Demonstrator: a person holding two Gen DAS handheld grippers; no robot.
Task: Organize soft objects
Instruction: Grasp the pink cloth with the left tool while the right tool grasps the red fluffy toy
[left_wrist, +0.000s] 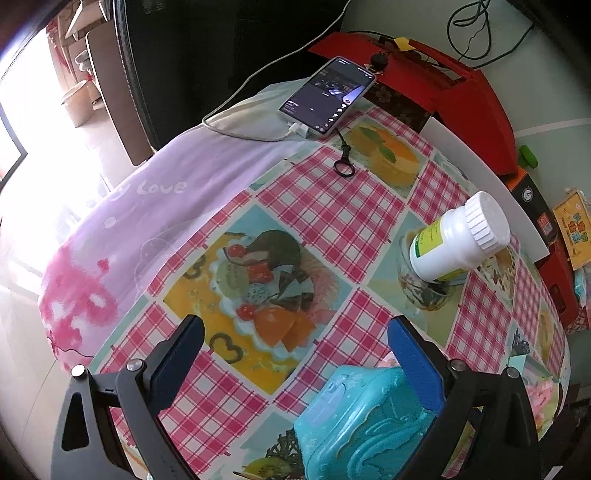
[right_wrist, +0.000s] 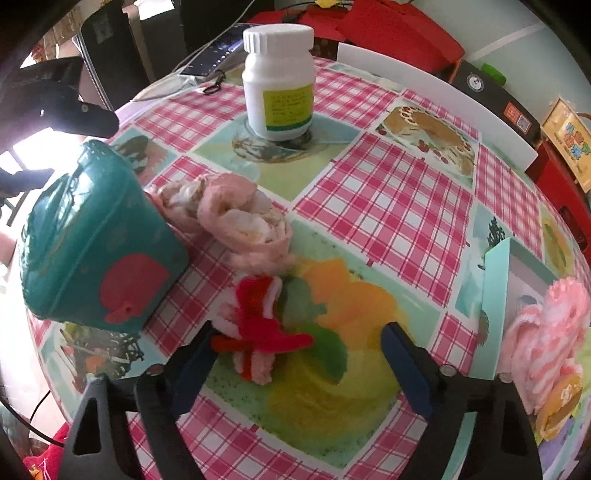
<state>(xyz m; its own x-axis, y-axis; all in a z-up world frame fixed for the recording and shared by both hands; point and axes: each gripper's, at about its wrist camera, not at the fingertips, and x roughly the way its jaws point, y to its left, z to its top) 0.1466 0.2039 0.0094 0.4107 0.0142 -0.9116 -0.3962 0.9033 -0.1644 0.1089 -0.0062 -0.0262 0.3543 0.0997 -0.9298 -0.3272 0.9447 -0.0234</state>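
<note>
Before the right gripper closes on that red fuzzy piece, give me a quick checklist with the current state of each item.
1. Right gripper open: ok, pads apart and gripping nothing.
2. Red fuzzy piece between the fingers: not ok, it lies by the left finger, off centre.
3. Pink rolled cloth clear of the fingers: ok, it lies farther off.
4. Teal box clear of the closing path: ok, it sits off to the left side.
5. White bottle out of the way: ok, upright at the far side.
6. Left gripper free: ok, open over the tablecloth.
</note>
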